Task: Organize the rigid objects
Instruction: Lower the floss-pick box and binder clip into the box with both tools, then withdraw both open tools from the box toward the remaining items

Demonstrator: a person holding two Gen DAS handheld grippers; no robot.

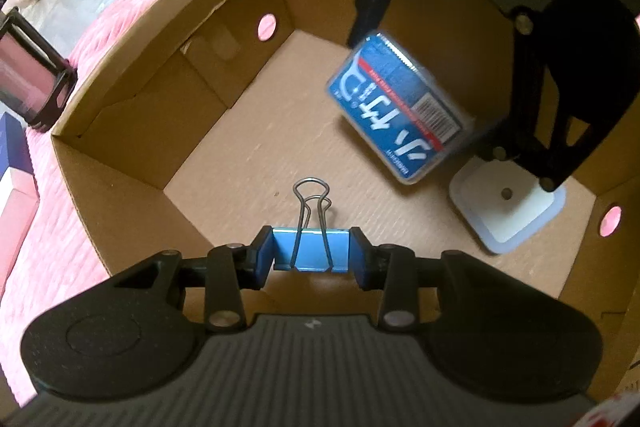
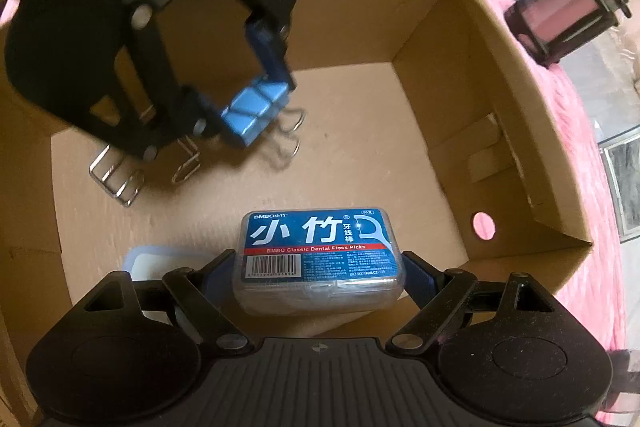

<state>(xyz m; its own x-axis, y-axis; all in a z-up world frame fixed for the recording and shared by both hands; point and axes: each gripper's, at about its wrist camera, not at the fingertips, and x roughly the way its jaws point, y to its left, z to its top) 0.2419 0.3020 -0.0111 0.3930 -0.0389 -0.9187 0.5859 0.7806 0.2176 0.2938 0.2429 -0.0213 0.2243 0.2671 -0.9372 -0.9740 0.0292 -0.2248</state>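
Both grippers hang over an open cardboard box (image 1: 132,123). My left gripper (image 1: 312,255) is shut on a blue binder clip (image 1: 310,253) with its wire handles pointing forward, held above the box floor; the clip also shows in the right wrist view (image 2: 254,117). My right gripper (image 2: 320,279) is shut on a clear dental floss picks box with a blue label (image 2: 320,251), held above the floor; the floss box also shows in the left wrist view (image 1: 400,107).
A white square lid with a pale blue rim (image 1: 508,211) lies on the box floor under the right gripper. Metal wire clips (image 2: 116,175) lie on the floor. The box (image 2: 520,131) sits on pink bedding (image 1: 48,247); a dark lantern-like holder (image 2: 568,11) stands outside it.
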